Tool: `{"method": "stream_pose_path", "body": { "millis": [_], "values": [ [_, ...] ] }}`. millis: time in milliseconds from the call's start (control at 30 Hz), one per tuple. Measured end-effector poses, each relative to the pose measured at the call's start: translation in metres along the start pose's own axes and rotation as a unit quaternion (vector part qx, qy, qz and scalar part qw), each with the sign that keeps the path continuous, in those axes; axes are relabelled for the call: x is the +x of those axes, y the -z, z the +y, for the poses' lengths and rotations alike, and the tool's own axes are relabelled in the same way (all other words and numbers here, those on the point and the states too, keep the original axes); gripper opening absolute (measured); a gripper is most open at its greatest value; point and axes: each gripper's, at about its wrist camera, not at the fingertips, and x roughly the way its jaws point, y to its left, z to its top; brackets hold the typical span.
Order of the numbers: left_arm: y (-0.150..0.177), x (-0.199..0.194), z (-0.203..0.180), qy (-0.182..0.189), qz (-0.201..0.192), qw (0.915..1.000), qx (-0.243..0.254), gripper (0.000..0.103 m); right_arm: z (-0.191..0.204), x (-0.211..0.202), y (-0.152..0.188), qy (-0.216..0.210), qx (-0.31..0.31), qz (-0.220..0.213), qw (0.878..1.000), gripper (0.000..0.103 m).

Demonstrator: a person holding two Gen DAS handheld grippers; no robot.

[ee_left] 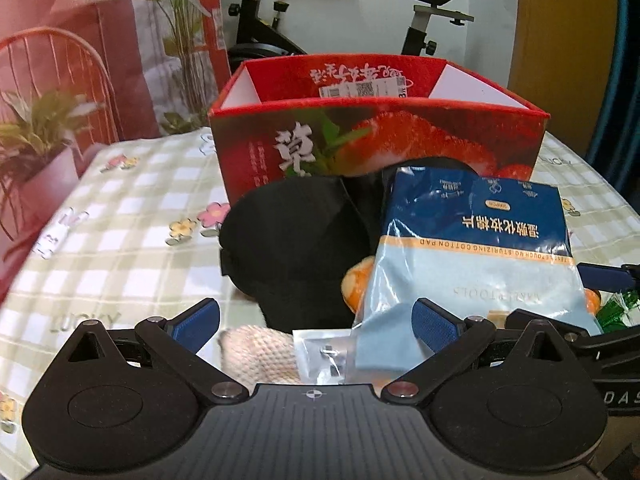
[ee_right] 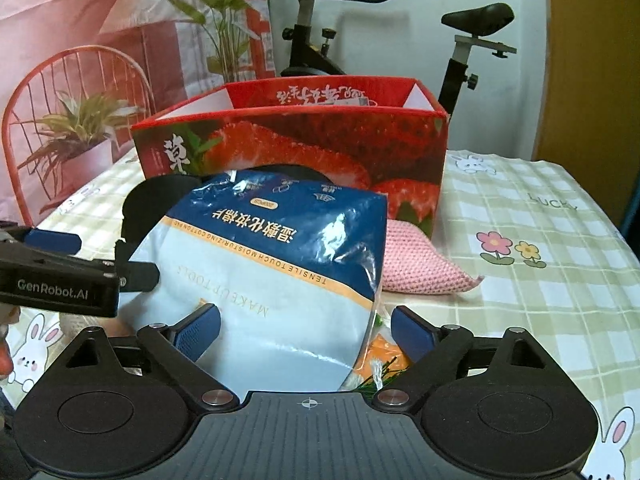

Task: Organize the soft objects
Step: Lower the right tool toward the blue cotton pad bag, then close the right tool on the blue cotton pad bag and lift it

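Note:
A blue and white bag of cotton pads [ee_right: 276,276] lies between the wide-apart fingers of my right gripper [ee_right: 306,330], which is open around it; whether the pads touch it I cannot tell. The bag also shows in the left wrist view [ee_left: 472,252]. My left gripper [ee_left: 316,320] is open and empty above a beige knitted item [ee_left: 260,354] and a small clear packet [ee_left: 324,354]. A black cap [ee_left: 296,240] and an orange plush [ee_left: 356,282] lie behind. A pink knitted cloth [ee_right: 420,264] lies right of the bag. The red strawberry box [ee_left: 376,140] stands open behind everything.
The table has a green checked cloth [ee_right: 540,240]. A red wire chair [ee_right: 76,80] and potted plants stand at the back left. An exercise bike [ee_right: 460,40] stands behind the box. The left gripper's body shows at the left edge of the right wrist view [ee_right: 60,280].

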Motion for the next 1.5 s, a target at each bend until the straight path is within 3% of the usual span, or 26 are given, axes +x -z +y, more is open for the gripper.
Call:
{"method": "stream_pose_path", "body": {
  "millis": [300,600,800,867,967,1167,1333,1500],
  "values": [
    [0.014,0.010,0.004,0.019,-0.024,0.9994,-0.017,0.103,0.001,0.004,0.000,0.001,-0.008,0.002,1.000,0.089],
    [0.016,0.018,0.017,0.046,-0.013,0.9978,-0.047,0.103,0.000,0.002,0.000,0.004,-0.006,-0.001,1.000,0.086],
    [0.008,0.014,0.019,0.049,-0.007,0.9983,-0.029,0.103,-0.007,-0.009,-0.002,0.007,0.006,-0.014,1.000,0.083],
    [0.006,0.007,0.019,0.051,-0.014,0.9984,-0.021,0.098,-0.009,-0.013,-0.003,0.007,0.010,-0.020,1.000,0.082],
    [-0.002,-0.003,0.023,0.074,-0.023,0.9967,-0.023,0.085,-0.010,-0.015,-0.003,-0.002,0.010,-0.023,1.000,0.077],
    [-0.020,-0.020,0.019,0.112,-0.061,0.9919,0.000,0.083,-0.008,-0.013,-0.002,-0.016,0.009,-0.017,1.000,0.070],
    [-0.036,0.001,0.009,0.159,-0.033,0.9866,0.021,0.083,-0.008,-0.011,-0.002,-0.021,0.014,-0.017,1.000,0.070],
    [-0.041,0.035,0.009,0.208,0.013,0.9781,-0.004,0.067,-0.009,-0.008,-0.001,-0.029,0.023,-0.013,0.999,0.070]
  ]
}}
